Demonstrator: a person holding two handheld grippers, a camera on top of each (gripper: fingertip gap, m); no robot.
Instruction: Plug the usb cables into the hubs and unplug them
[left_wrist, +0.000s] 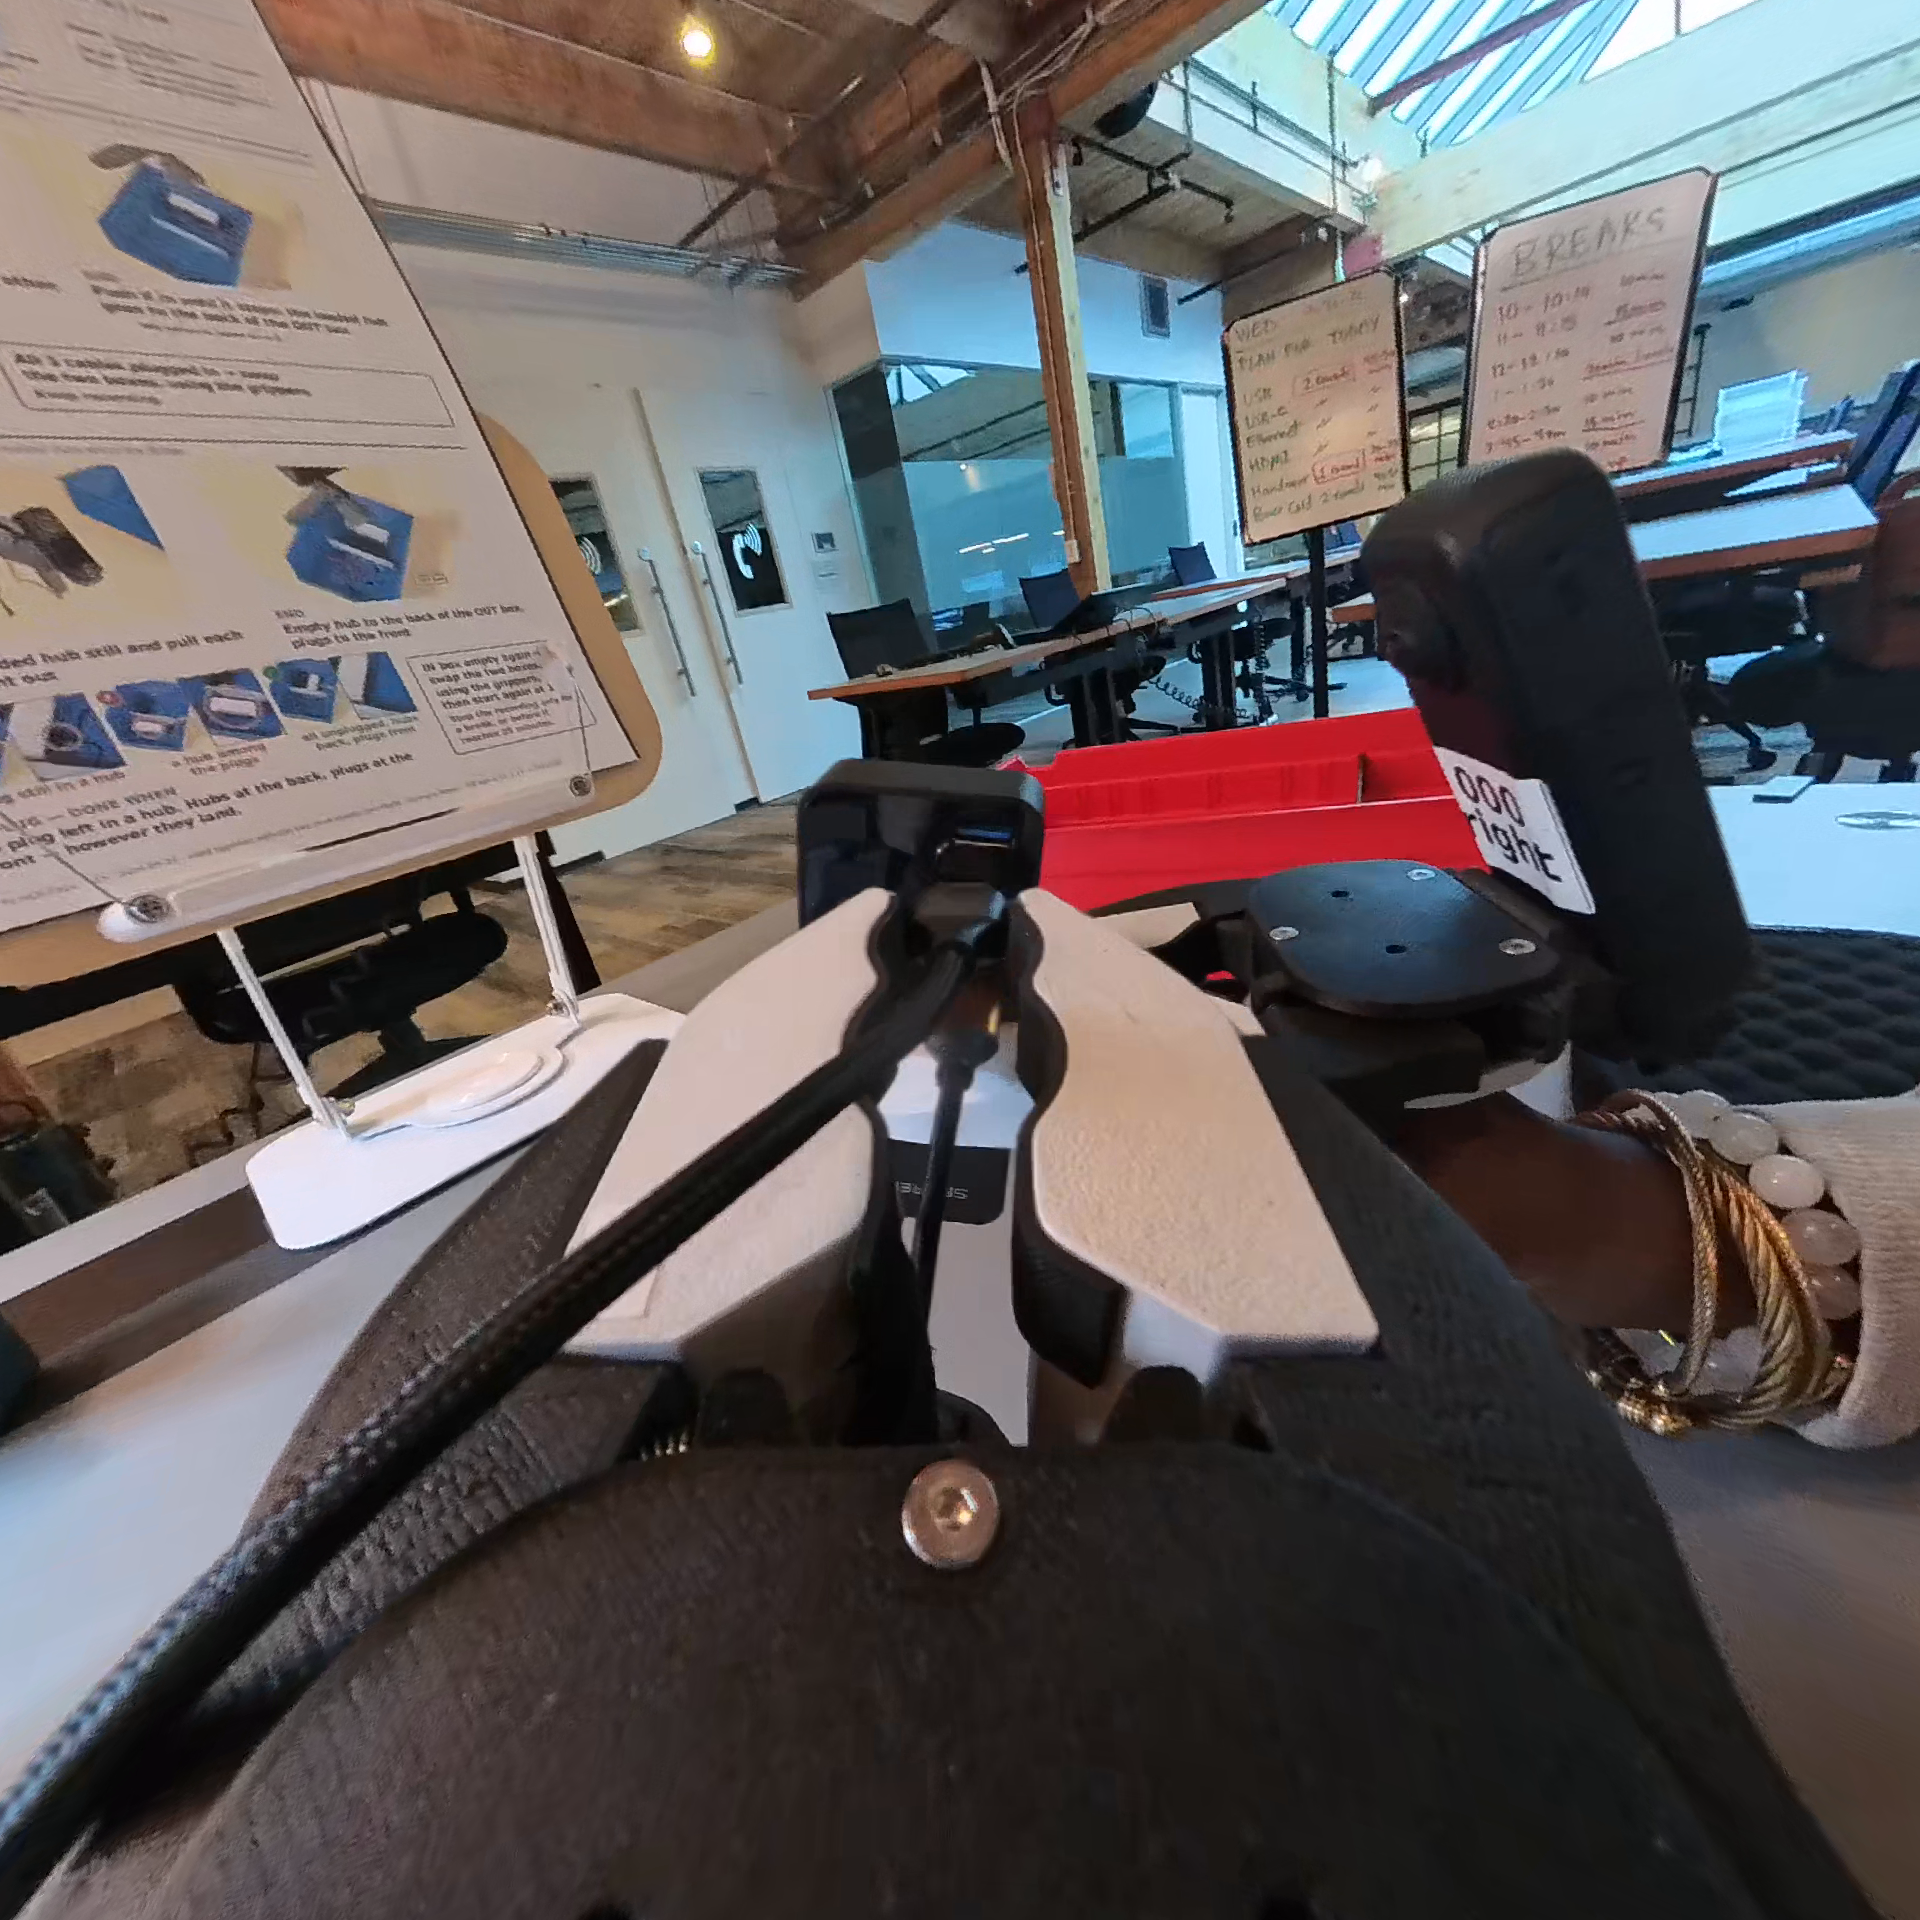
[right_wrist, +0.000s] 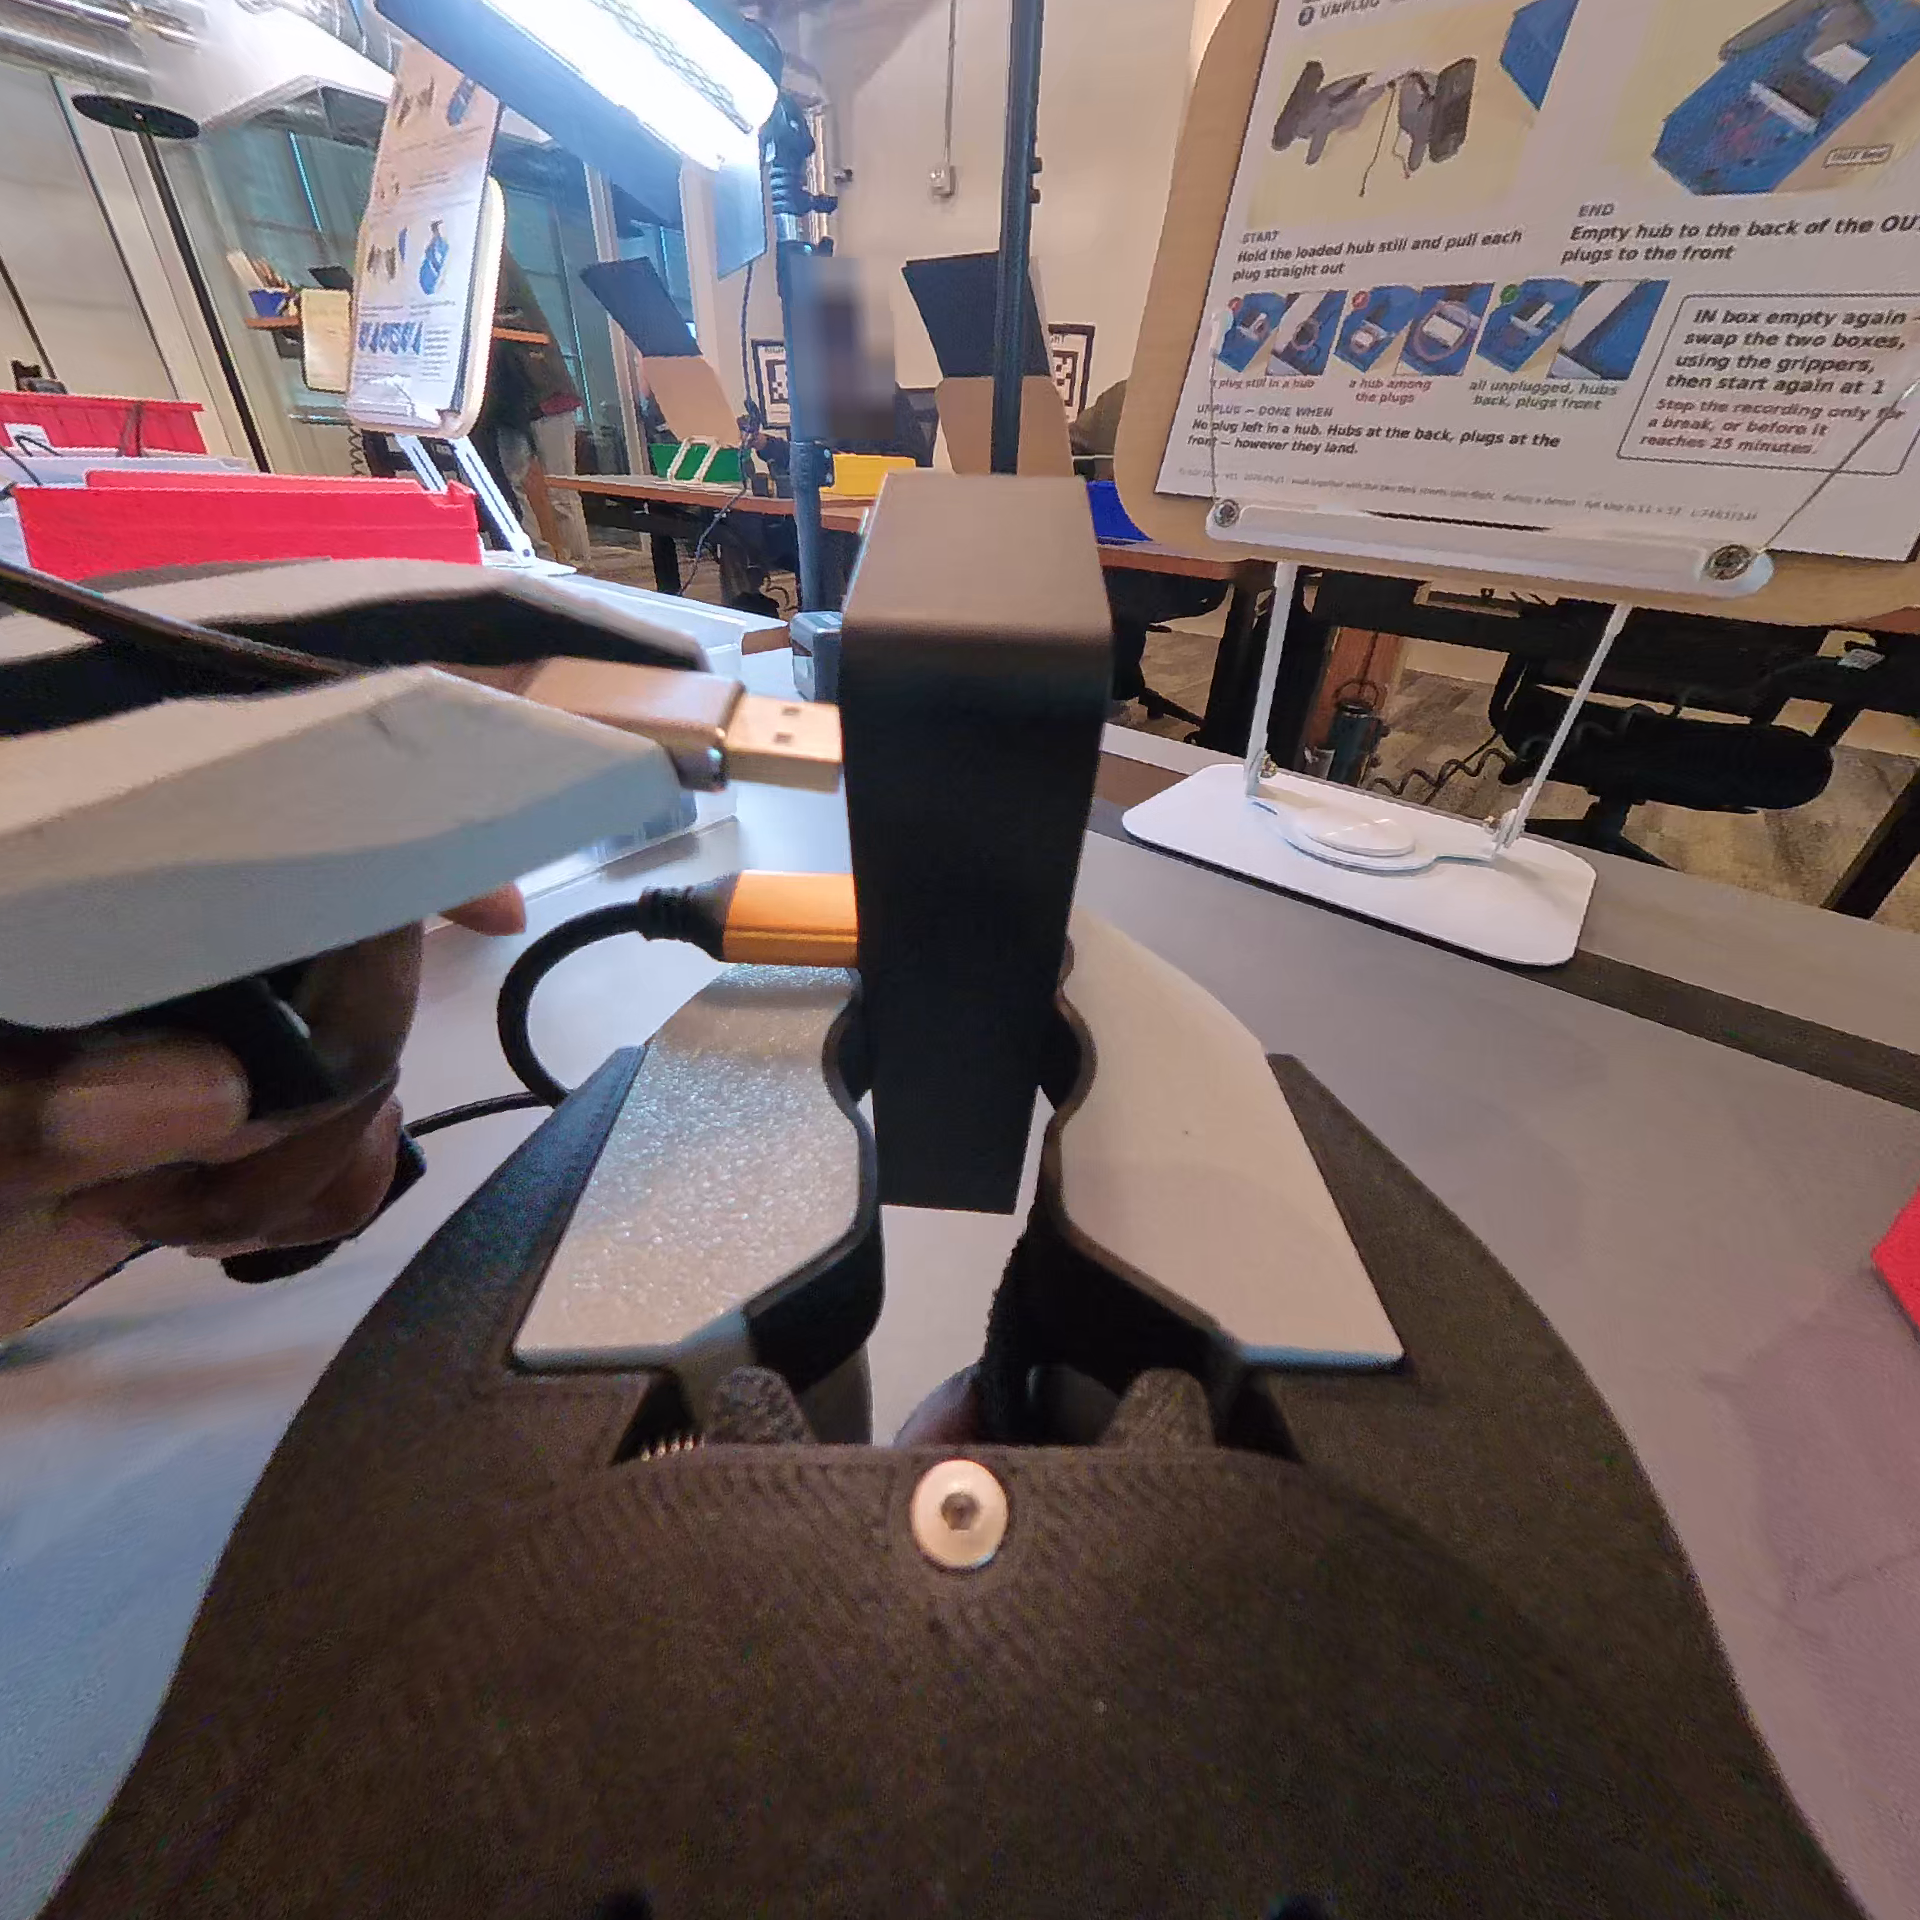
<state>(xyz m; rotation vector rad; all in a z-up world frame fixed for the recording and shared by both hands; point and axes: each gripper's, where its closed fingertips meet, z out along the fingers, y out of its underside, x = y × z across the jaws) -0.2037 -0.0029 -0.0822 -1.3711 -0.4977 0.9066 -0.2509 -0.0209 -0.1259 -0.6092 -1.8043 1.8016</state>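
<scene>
My right gripper (right_wrist: 956, 1039) is shut on a black USB hub (right_wrist: 971, 831) and holds it upright above the grey table. An orange USB plug (right_wrist: 790, 914) with a looping black cable sits in the hub's left side. My left gripper (left_wrist: 956, 914) is shut on a second USB plug (left_wrist: 951, 904) with a braided black cable (left_wrist: 623, 1247). In the right wrist view the left gripper (right_wrist: 691, 717) comes in from the left. The plug's gold tip (right_wrist: 779, 743) meets the hub's side above the orange plug, most of its metal showing. The hub also shows in the left wrist view (left_wrist: 920, 821).
An instruction board on a white stand (left_wrist: 260, 520) stands at the table's far edge, also in the right wrist view (right_wrist: 1558, 312). A red bin (left_wrist: 1247, 800) lies behind the hub. A hand with bracelets (left_wrist: 1745, 1247) holds the right gripper's handle. There is about 7 cm between the tips of the two grippers.
</scene>
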